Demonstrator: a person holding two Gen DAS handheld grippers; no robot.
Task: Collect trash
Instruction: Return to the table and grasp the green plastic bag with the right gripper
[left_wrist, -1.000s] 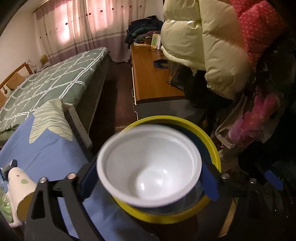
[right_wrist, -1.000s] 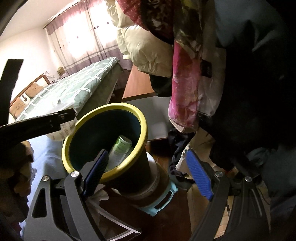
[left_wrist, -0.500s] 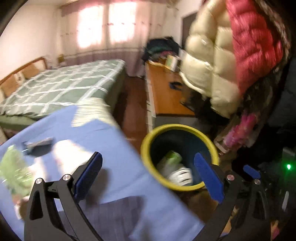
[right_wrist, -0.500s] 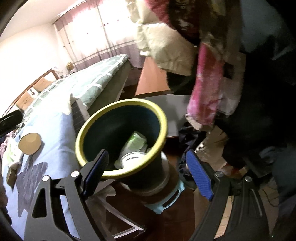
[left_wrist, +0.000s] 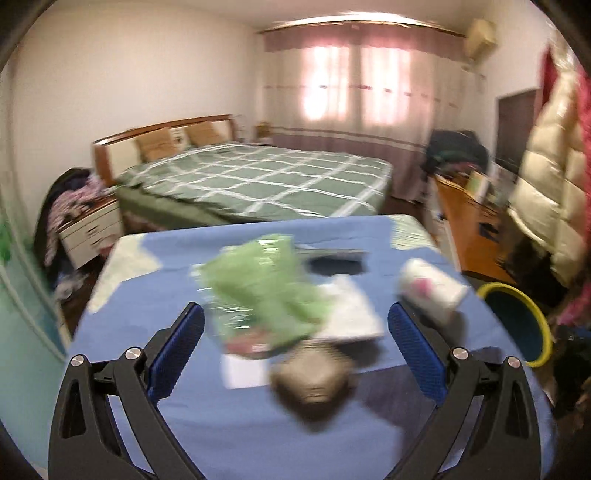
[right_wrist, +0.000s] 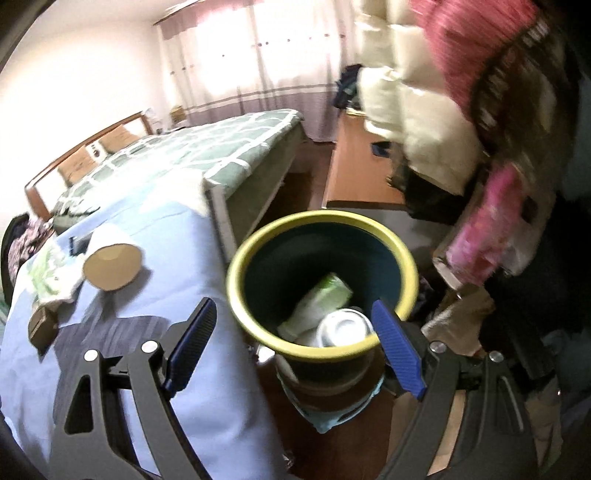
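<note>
Both grippers empty, jaws spread: left gripper (left_wrist: 295, 347) over green wrapper (left_wrist: 264, 291) on blue table (left_wrist: 229, 424); right gripper (right_wrist: 291, 347) above yellow-rimmed bin (right_wrist: 321, 284) holding 1 white bowl (right_wrist: 345, 328).

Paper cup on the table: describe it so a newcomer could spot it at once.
Start at the blue-covered table beside the yellow-rimmed bin. The paper cup lies tipped on its side near the table's far end, its brown round end facing the right wrist camera, unlike the green wrapper beside it.

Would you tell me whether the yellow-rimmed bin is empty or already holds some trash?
Not empty: the bin holds a white bowl and a green-and-white package at its bottom.
</note>
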